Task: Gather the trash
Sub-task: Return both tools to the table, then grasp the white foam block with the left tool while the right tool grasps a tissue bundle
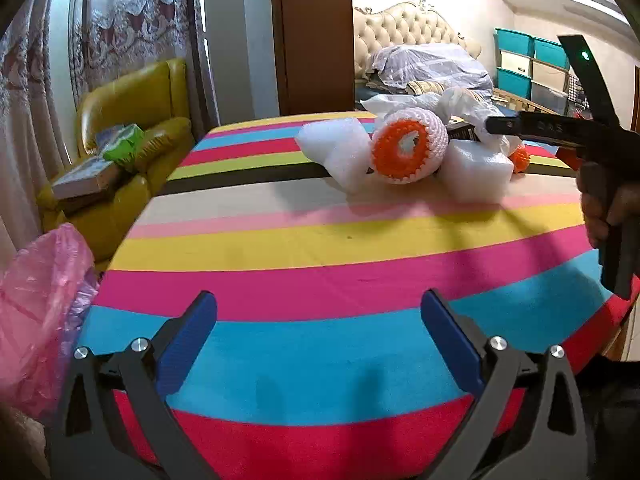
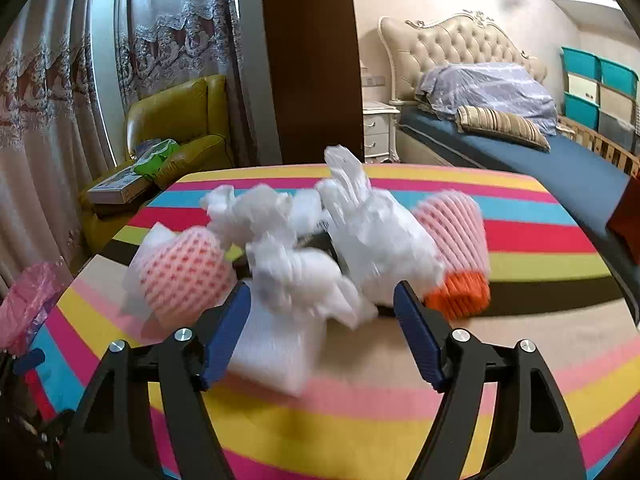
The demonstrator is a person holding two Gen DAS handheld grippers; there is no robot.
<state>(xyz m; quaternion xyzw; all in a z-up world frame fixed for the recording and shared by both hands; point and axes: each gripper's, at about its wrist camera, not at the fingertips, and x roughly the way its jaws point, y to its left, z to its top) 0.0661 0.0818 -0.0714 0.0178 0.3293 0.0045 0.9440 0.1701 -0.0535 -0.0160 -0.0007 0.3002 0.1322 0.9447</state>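
A pile of trash lies on the striped table (image 1: 320,240): a white and orange foam fruit net (image 1: 408,148), white foam pieces (image 1: 336,152), and crumpled white plastic (image 2: 304,280). In the right wrist view a pink foam net (image 2: 184,276) is at the left and a pink and orange net (image 2: 456,256) at the right. My left gripper (image 1: 318,312) is open and empty over the near table edge. My right gripper (image 2: 322,300) is open, its fingers on either side of the crumpled plastic and a white foam piece (image 2: 272,352).
A pink plastic bag (image 1: 36,304) hangs at the table's left edge; it also shows in the right wrist view (image 2: 28,304). A yellow armchair (image 1: 132,128) with boxes stands beyond the left side. A bed (image 2: 540,152) and stacked storage bins (image 2: 600,88) are behind the table.
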